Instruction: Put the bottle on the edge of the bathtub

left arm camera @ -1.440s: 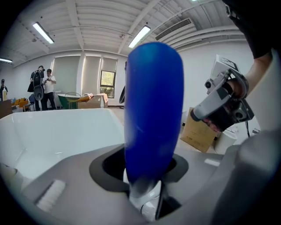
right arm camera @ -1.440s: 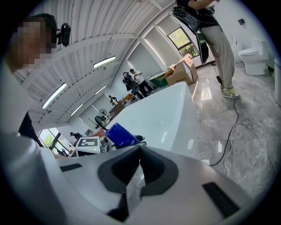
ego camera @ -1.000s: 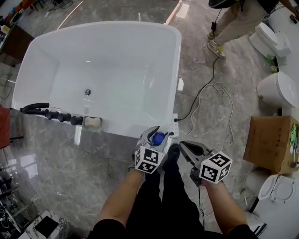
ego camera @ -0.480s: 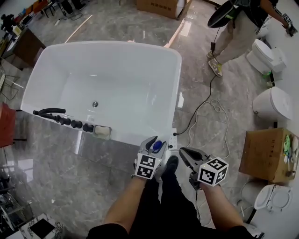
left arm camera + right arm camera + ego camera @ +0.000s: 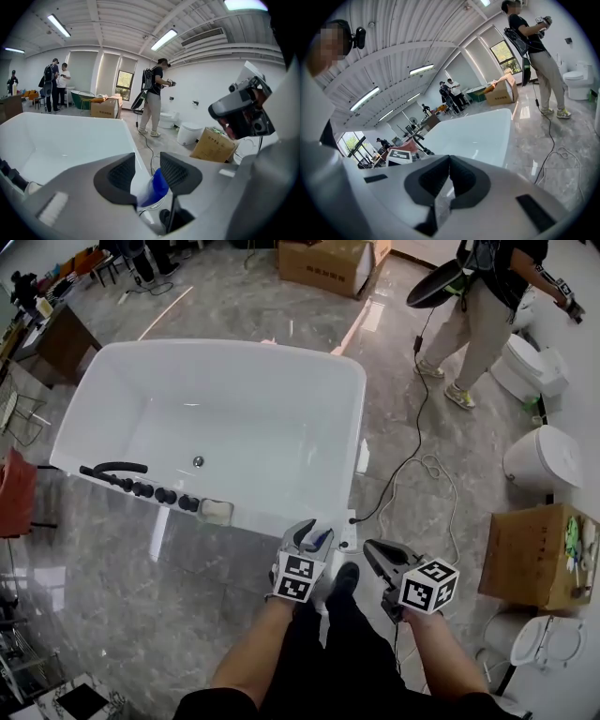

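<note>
My left gripper (image 5: pixel 307 532) clamps the blue-capped bottle (image 5: pixel 154 187) at lower centre, below the bathtub (image 5: pixel 358 418); my right gripper (image 5: pixel 378 549) is closed, empty.

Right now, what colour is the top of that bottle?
Blue, above a pale body; the bottle shows best in the left gripper view.

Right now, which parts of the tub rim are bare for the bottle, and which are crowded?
Bare: the near rim between the square fitting and the right corner, the whole right rim, the far rim. Crowded: the near rim's left end, with knobs and a hose.
</note>
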Tool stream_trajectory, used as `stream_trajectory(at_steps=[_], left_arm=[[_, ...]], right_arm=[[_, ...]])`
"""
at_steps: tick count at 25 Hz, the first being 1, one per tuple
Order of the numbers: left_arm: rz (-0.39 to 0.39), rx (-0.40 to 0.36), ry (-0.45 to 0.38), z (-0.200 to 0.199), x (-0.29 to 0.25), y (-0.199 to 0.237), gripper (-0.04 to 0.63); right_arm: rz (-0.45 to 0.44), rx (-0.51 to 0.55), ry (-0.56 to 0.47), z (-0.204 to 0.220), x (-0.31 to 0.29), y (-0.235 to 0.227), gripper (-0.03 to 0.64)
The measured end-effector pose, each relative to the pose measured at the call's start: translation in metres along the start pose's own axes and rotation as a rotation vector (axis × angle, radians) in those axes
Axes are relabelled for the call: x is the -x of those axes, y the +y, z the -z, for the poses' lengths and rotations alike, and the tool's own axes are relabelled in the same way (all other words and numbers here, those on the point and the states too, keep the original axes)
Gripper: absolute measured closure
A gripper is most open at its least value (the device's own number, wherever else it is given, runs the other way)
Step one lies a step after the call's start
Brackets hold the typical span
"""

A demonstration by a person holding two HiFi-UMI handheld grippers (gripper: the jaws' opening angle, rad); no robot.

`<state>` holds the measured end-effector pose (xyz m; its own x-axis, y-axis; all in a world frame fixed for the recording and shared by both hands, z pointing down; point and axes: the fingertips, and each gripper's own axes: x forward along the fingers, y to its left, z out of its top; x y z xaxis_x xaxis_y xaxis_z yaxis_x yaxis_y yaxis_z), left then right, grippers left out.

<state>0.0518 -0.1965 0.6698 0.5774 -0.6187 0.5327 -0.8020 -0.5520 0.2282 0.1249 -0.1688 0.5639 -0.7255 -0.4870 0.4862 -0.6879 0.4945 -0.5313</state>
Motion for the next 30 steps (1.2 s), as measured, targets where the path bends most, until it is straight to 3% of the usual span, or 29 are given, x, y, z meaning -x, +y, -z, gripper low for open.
stream_trajectory(at_steps=[7,17,30], left_arm=[[-0.039,0.019,-0.018,-0.005,0.015,0.015,0.422],[-0.087,0.001,-0.083,-0.057,0.083,0.023,0.428],[-0.150,0.038,-0.155,-0.109,0.144,0.038,0.471]], right_arm=[[0.014,-0.007,0.001,-0.002,0.003,0.006,0.604],[0.040,0.046,-0.088,-0.043,0.036,0.036,0.604],[0.048,0.109,-0.117,-0.070,0.061,0.045,0.604]])
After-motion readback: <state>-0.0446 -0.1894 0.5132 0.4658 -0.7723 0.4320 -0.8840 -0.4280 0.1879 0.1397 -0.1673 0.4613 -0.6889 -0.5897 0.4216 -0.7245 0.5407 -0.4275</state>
